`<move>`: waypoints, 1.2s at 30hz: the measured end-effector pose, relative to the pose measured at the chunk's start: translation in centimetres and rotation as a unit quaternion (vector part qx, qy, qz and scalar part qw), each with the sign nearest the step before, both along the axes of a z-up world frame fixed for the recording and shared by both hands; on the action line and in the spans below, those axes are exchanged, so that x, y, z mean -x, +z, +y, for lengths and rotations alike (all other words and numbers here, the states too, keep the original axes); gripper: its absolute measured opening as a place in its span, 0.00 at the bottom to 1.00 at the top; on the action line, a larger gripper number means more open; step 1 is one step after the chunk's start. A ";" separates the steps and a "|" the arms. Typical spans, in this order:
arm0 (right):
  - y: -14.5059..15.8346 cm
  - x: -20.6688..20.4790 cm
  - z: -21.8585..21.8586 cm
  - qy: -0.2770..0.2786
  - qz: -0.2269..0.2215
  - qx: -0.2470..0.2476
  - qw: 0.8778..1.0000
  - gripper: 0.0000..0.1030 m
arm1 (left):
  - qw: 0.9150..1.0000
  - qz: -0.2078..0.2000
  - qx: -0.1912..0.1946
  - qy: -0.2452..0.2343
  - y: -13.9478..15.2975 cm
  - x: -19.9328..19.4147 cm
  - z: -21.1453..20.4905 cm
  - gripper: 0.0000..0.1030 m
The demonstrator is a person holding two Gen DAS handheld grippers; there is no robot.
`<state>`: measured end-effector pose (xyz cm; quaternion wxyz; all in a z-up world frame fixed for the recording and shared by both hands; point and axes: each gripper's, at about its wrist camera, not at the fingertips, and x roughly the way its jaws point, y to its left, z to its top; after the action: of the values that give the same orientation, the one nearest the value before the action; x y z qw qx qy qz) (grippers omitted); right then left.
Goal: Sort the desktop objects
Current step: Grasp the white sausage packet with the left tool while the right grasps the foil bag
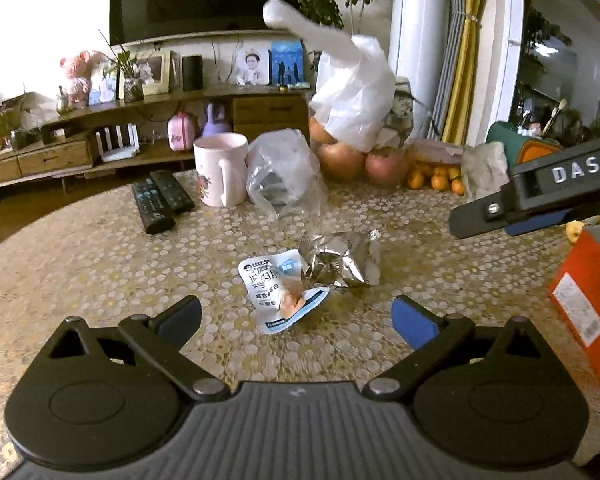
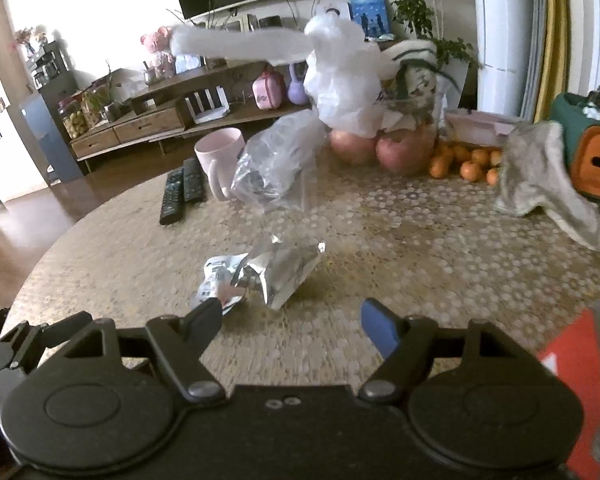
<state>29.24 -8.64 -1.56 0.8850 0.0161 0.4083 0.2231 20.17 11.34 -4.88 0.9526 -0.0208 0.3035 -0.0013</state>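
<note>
The fingers of the left gripper (image 1: 296, 320) stand wide apart with nothing between them, low over the tabletop (image 1: 100, 272); the right gripper (image 2: 292, 324) is spread just as wide and also grips nothing.

From the left wrist, the white printed wrapper (image 1: 278, 292) lies flat just ahead at 12 o'clock, its blue-edged corner and dark lettering plain to read, with the crumpled foil packet (image 1: 342, 262) touching it at its 2 o'clock. This view alone shows the right gripper from the side, entering at 3 o'clock, and an orange box (image 1: 584, 308) at 4 o'clock.

From the right wrist, the foil packet (image 2: 278, 274) sits at 12 o'clock and covers much of the wrapper (image 2: 214, 276), which peeks out at its 9 o'clock, close by the left fingertip; the frame is blurred, so contact cannot be told. Only this view shows a grey cloth (image 2: 540, 180) draped at 2 o'clock.

Both views share the far side: a pink mug (image 1: 220, 172) beside two black remotes (image 1: 160, 200) at 11 o'clock, a clear plastic bag (image 1: 284, 172) right of the mug, and a white bag (image 1: 352, 92) above apples (image 1: 360, 160) and small oranges (image 1: 432, 178) at 1 o'clock.
</note>
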 end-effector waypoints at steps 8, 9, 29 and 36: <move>-4.0 -4.5 2.4 -0.003 0.037 -0.002 0.999 0.74 | 0.999 0.031 0.008 0.010 -3.5 -5.1 0.8 0.99; -4.4 -4.9 2.7 -0.003 0.038 -0.001 0.999 0.74 | 0.999 0.034 0.005 0.013 -3.9 -5.7 0.9 0.99; -9.6 -9.6 6.4 0.010 0.063 0.000 0.998 0.74 | 0.997 0.071 0.034 0.001 -7.8 -11.7 1.8 0.99; -9.8 -9.8 6.7 0.019 0.067 -0.013 0.997 0.61 | 0.997 0.066 0.039 -0.001 -8.1 -11.8 1.9 0.92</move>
<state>39.02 -1.97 -11.32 0.8509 0.0351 0.4642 0.2434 32.00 13.27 -12.95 0.9288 -0.0576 0.3658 -0.0123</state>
